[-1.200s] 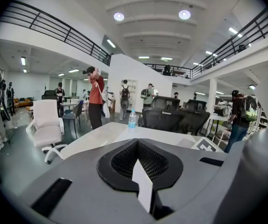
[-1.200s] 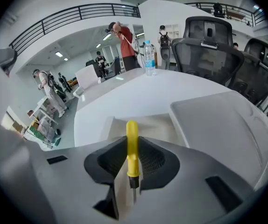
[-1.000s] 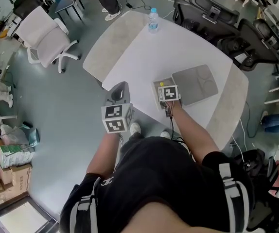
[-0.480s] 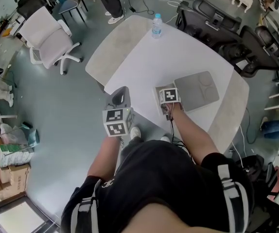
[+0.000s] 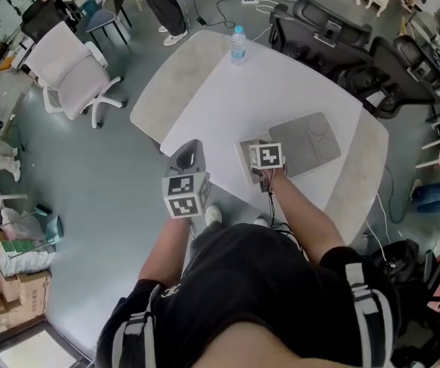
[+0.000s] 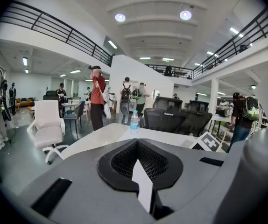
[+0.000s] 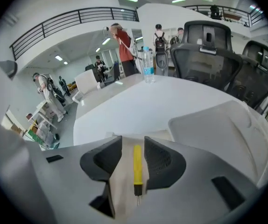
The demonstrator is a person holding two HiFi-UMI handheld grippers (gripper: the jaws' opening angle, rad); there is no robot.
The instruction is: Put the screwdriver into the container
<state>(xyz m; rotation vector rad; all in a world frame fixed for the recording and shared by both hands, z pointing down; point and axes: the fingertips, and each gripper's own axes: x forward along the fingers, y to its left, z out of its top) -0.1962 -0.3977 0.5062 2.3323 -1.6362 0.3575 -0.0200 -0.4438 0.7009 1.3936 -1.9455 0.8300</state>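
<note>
One yellow screwdriver [image 7: 137, 164], one container [image 5: 246, 159], one flat grey tray [image 5: 306, 142], one water bottle [image 5: 238, 44], one table [image 5: 266, 90].

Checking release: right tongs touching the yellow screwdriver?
Apart. Right gripper view: the right tongs are opening, with a gap showing on each side of the yellow screwdriver between them.

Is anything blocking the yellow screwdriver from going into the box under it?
No, nothing visible blocks it. The screwdriver sits between the opening jaws of the right hand-held gripper, touching neither pad, directly over the container and its beige bottom. Whether it already rests there cannot be told.
</note>
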